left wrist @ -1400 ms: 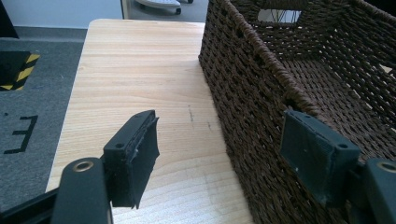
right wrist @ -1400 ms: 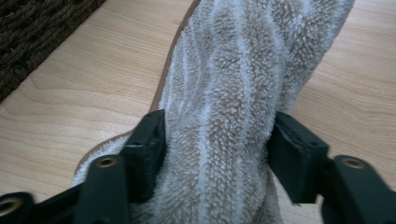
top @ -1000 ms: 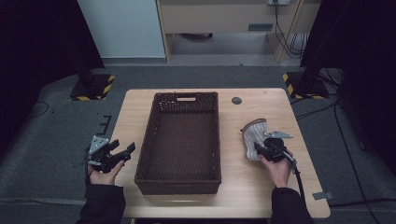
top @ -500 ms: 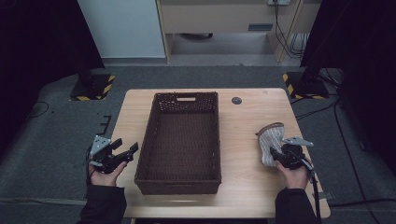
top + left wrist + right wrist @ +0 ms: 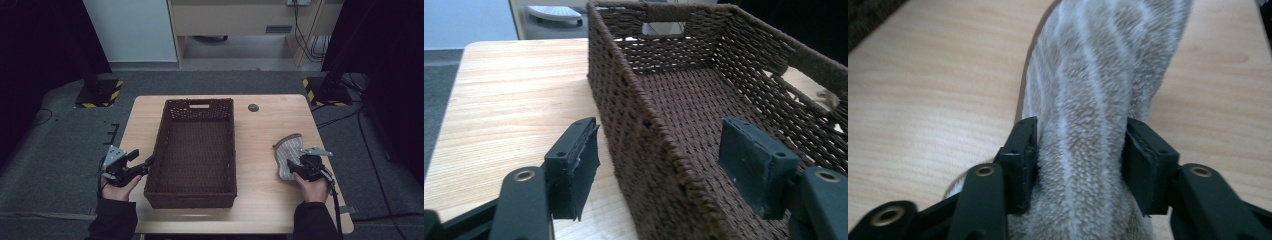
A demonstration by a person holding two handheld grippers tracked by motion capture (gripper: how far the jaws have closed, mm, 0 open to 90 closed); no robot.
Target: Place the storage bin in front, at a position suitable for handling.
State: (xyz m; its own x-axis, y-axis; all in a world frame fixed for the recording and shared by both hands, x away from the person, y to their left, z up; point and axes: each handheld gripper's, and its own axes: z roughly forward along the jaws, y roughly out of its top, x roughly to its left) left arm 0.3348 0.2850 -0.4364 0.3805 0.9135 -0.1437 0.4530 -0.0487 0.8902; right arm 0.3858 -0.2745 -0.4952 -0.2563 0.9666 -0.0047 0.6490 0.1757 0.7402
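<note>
On the right half of the table: a grey striped slipper (image 5: 289,156) is seen lying flat on the wood, well apart from the basket.
Right gripper (image 5: 296,169): its jaws have just been opening — the slipper's fuzzy heel end (image 5: 1088,165) sits between the pads, which stand at its sides without squeezing it as the gripper view shows.
Change from a second ago: the slipper has been carried outward toward the table's right edge and set down; earlier it was held nearer the basket.
Left gripper (image 5: 145,162): jaws are held wide, straddling the basket's left wall (image 5: 644,145) near its front corner, one pad outside and one inside — no pad is pressed on the weave. Its place is unchanged.
Basket (image 5: 165,150): dark brown wicker, kept at the table's middle.
Table (image 5: 260,200): light wood.
</note>
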